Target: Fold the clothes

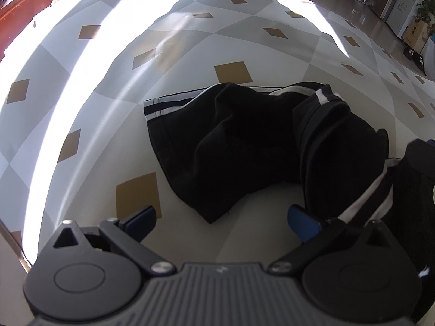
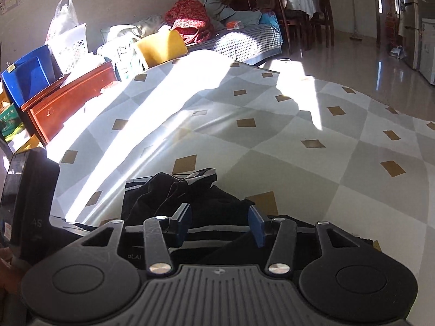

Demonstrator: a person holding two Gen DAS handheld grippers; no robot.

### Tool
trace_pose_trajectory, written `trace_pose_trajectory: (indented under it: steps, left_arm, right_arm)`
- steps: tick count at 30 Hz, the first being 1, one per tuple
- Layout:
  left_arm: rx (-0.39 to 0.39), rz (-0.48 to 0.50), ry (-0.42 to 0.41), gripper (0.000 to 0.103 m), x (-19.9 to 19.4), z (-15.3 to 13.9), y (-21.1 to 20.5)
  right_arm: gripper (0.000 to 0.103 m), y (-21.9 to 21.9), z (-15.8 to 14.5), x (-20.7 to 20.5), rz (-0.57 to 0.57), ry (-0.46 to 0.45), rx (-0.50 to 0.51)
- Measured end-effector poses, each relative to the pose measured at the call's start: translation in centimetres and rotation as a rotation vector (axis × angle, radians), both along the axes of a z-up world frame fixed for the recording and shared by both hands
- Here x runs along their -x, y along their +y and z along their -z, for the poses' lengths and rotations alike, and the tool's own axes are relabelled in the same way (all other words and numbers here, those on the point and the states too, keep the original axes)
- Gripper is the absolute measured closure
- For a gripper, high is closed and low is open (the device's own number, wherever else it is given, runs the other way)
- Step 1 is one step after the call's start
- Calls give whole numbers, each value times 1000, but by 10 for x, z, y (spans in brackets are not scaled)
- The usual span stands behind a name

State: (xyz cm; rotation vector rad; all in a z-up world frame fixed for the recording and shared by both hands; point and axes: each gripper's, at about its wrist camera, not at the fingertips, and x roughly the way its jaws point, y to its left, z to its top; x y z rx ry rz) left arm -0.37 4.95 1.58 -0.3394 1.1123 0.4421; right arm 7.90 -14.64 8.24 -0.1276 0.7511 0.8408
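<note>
A rumpled black garment with white stripes [image 1: 244,141] lies mid-frame on the diamond-patterned cloth [image 1: 108,108]. The left gripper [image 1: 223,221] hangs with its jaws wide apart, nothing between them. In the right wrist view the right gripper [image 2: 220,224] stands parted over the garment, gripping nothing.
</note>
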Motion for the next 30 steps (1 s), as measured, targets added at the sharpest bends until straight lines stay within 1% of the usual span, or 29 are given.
trace_pose_trajectory:
  steps: [2, 4, 7, 9, 12, 15, 16, 17, 18, 19, 20, 23, 27, 30]
  left_arm:
    - [-1, 3, 4, 0, 0, 2, 0]
    - [-2, 4, 6, 0, 0, 3, 0]
    - [2, 5, 8, 0, 0, 3, 0]
    - [3, 6, 8, 0, 0, 3, 0]
    - [7, 10, 10, 0, 0, 4, 0]
    - [8, 14, 12, 0, 1, 4, -1]
    - [9, 14, 12, 0, 1, 5, -1]
    - [11, 14, 11, 0, 2, 5, -1]
    - [13, 15, 11, 0, 2, 5, -1]
    - [14, 16, 11, 0, 2, 5, -1]
    - [13, 17, 11, 0, 3, 5, -2]
    - [14, 20, 6, 0, 3, 4, -3]
    - [9, 11, -3, 0, 4, 2, -1]
    - [0, 6, -12, 0, 7, 0, -2]
  right_arm:
    - [52, 5, 4, -5, 11, 11, -1]
    - [51, 10, 11, -12, 29, 33, 4]
    - [50, 16, 22, -23, 35, 91, 2]
    - [49, 18, 29, -28, 51, 127, -1]
    - [48, 19, 37, -34, 76, 185, -32]
    - [49, 21, 40, -34, 79, 203, -34]
    - [55, 21, 41, -34, 79, 206, -32]
    - [65, 21, 41, -33, 78, 208, -29]
    - [71, 21, 41, -33, 76, 206, -25]
    - [83, 21, 40, -32, 73, 198, -22]
    - [88, 21, 37, -30, 72, 184, -17]
    - [99, 19, 27, -25, 73, 134, -15]
    - [101, 3, 5, -23, 117, 86, -88]
    - [101, -10, -8, -23, 146, 76, -133]
